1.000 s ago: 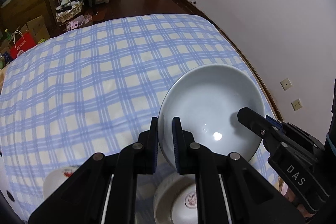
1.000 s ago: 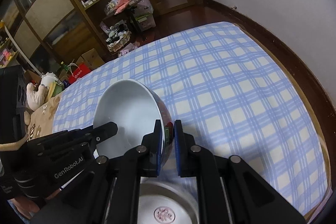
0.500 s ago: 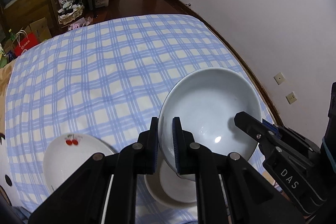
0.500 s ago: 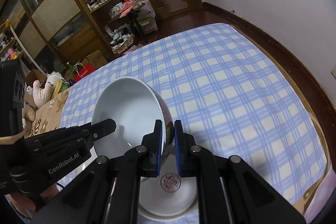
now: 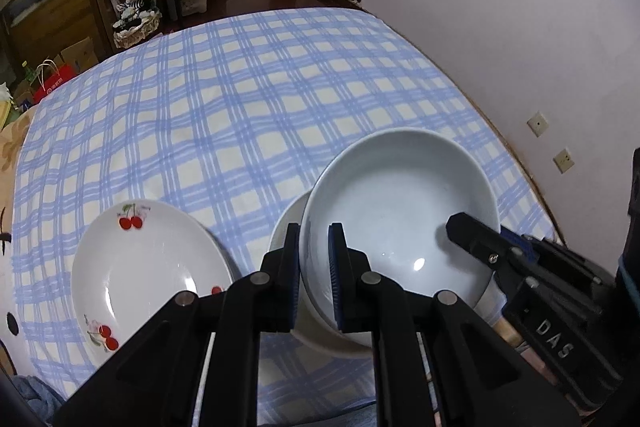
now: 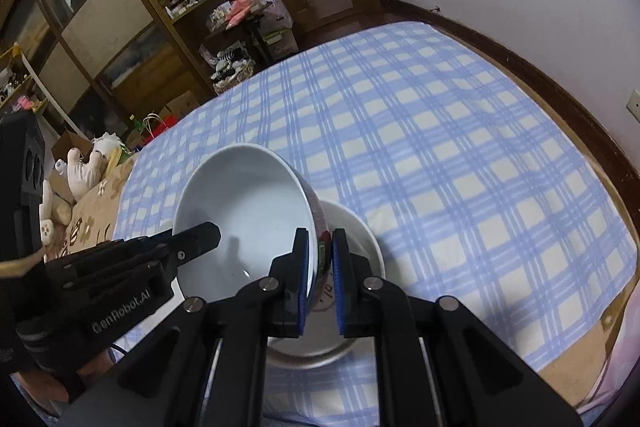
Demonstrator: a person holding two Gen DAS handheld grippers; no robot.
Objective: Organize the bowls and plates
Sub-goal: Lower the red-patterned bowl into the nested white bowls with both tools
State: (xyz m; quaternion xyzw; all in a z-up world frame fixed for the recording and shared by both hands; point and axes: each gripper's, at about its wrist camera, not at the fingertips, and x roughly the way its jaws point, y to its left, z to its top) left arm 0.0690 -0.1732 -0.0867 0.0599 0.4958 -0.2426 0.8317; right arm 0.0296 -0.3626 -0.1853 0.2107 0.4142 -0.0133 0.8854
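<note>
Left gripper (image 5: 314, 271) and right gripper (image 6: 320, 279) clamp opposite rims of a pale bowl (image 5: 396, 215) | above a second bowl (image 6: 360, 239) on the checked cloth (image 5: 240, 107) | cherry plate (image 5: 148, 267) at 9 o'clock | lettering: "DAS", "GenRobot.AI"

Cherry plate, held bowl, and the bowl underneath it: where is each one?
Cherry plate (image 5: 148, 267): left wrist view, on its bare white centre.
Held bowl (image 5: 396, 211): left wrist view, on its inner bottom.
Bowl underneath (image 6: 360, 231): right wrist view, on its far rim.
</note>
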